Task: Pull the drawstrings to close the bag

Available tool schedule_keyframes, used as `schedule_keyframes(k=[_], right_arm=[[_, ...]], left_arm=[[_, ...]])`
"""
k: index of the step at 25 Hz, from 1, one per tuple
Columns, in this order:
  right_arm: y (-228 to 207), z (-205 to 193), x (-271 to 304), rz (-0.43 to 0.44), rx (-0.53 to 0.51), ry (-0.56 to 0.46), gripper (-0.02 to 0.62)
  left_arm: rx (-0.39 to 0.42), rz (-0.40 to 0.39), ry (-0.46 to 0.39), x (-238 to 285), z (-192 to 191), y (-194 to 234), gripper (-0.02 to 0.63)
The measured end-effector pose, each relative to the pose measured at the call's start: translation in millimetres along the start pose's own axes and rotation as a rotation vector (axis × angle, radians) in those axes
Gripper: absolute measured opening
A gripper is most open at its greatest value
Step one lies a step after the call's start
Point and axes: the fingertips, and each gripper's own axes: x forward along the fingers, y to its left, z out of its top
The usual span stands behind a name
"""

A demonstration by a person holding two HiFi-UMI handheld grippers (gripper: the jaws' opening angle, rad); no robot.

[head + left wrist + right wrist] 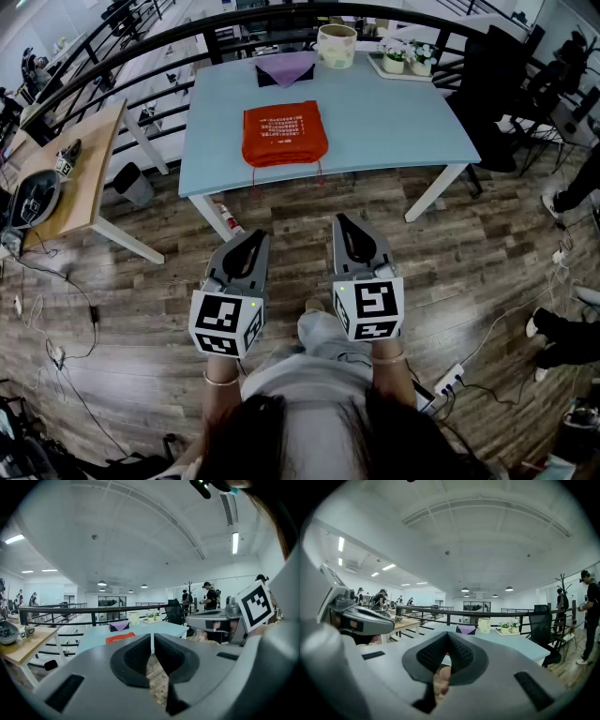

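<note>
— Head view?
— Red bag [284, 134] flat on table [394, 122], dead ahead, well apart from left gripper [255, 234] and right gripper [342, 221]; drawstrings [286, 174] draped over near edge (probably marginally nearer the left).
— Left gripper view?
— Narrow slit between jaws, nothing inside; red bag [120, 638] beyond the tips.
— Right gripper view?
— Jaws pressed together, empty.

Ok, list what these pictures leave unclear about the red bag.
- Print on the red bag: head view, too small to read.
- Drawstrings: head view, thin threads at the table edge; ends unclear.
- Bag's mouth: both gripper views, mostly hidden behind the jaws; head view too distant.
</note>
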Motion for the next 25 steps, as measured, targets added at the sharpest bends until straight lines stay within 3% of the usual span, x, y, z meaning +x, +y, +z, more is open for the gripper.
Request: schedule_keyframes(k=[13,25], right_arm=[[-36,-5,58,0.064,0.022,0.017,0.026],[-79,-17,118,0.131,0.019,0.055,0.026]], left_arm=[[-0.001,0.024,0.019,73,6,20,0.034],[-0.035,0.101,0.038,131,7,49,0.035]])
